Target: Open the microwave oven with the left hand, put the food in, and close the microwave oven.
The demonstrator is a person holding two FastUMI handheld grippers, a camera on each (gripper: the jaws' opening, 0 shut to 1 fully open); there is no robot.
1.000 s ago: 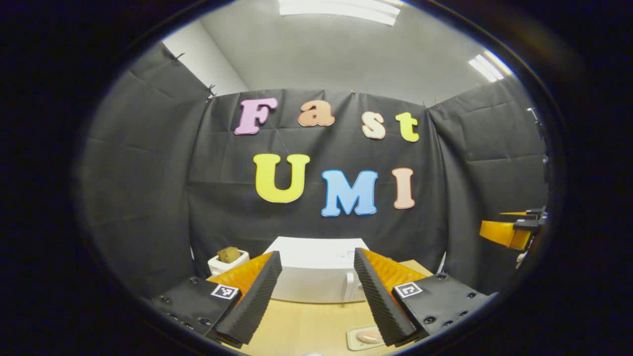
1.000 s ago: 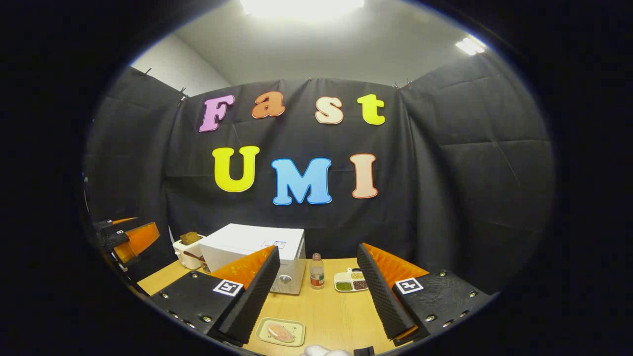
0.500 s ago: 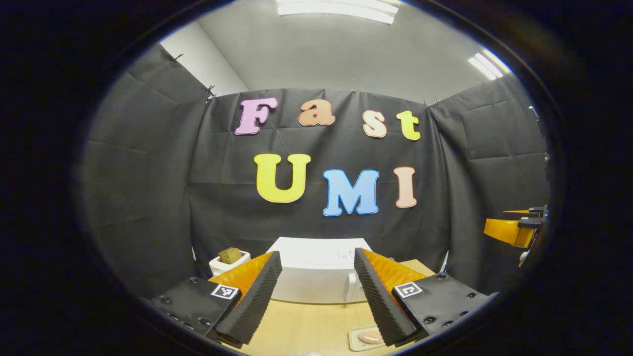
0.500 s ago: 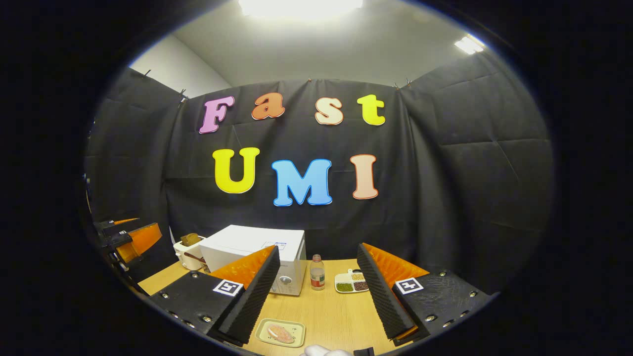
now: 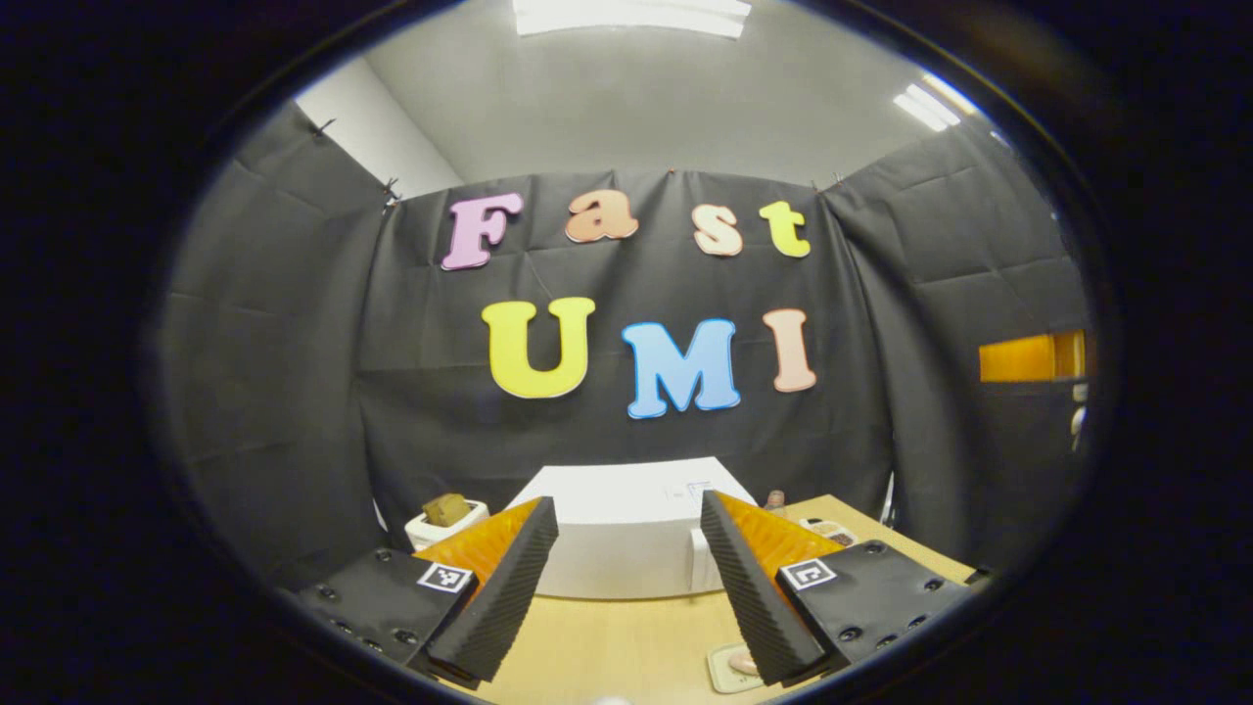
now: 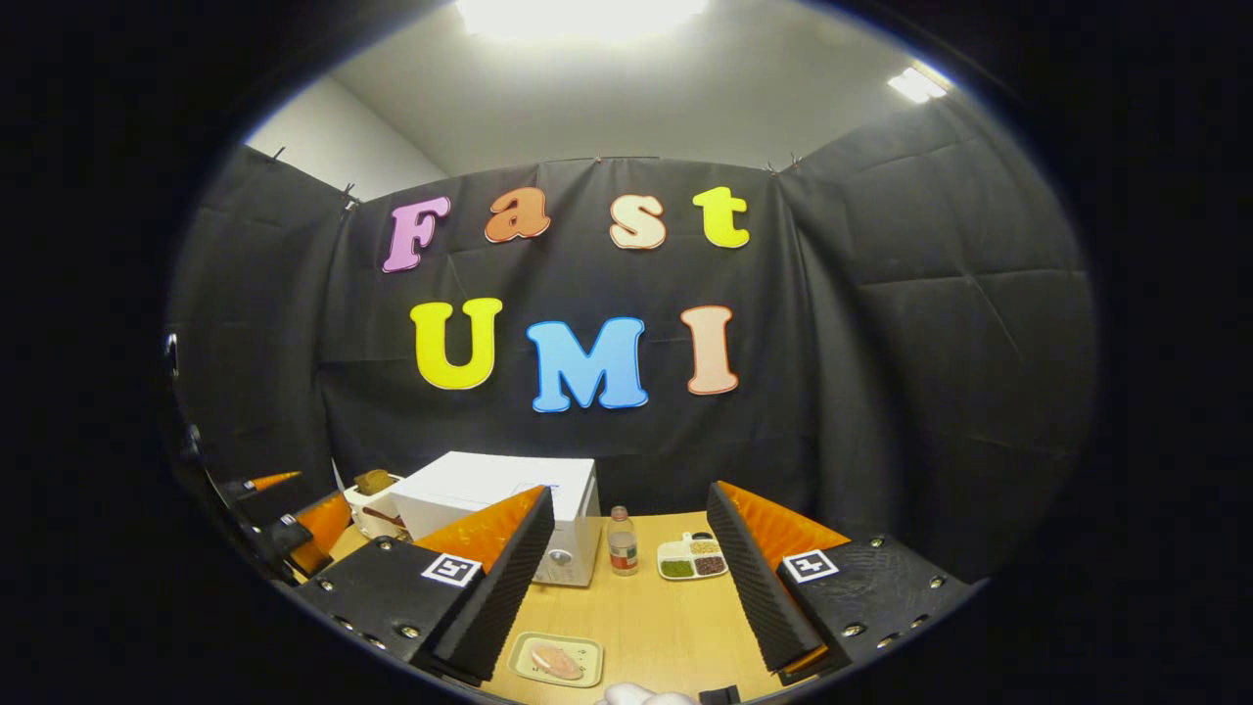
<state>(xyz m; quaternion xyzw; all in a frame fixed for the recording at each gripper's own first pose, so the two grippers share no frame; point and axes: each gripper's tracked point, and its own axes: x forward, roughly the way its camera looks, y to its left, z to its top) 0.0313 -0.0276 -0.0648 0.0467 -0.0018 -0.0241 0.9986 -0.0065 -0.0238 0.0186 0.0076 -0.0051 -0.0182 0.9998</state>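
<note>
A white microwave oven [image 5: 626,534] [image 6: 489,490] stands at the back of the wooden table [image 6: 646,627] with its door shut. A small pale tray of food [image 6: 556,659] [image 5: 734,668] lies near the table's front edge. My left gripper [image 5: 622,578] is open with nothing between its fingers, some way in front of the microwave. My right gripper [image 6: 626,578] is open and holds nothing, above the table just behind the food tray. The left gripper [image 6: 294,514] also appears low at the left of the right gripper view. The right gripper [image 5: 1033,357] appears at the right edge of the left gripper view.
A white toaster with bread [image 5: 445,517] [image 6: 372,490] stands left of the microwave. A small bottle [image 6: 620,541] and a divided dish of beans [image 6: 693,558] stand to its right. A bit of a hand [image 6: 636,696] shows at the bottom edge.
The left gripper has dropped lower and shifted slightly, so the microwave looms a little larger. The right gripper rose relative to it in the left gripper view. Both stay open.
</note>
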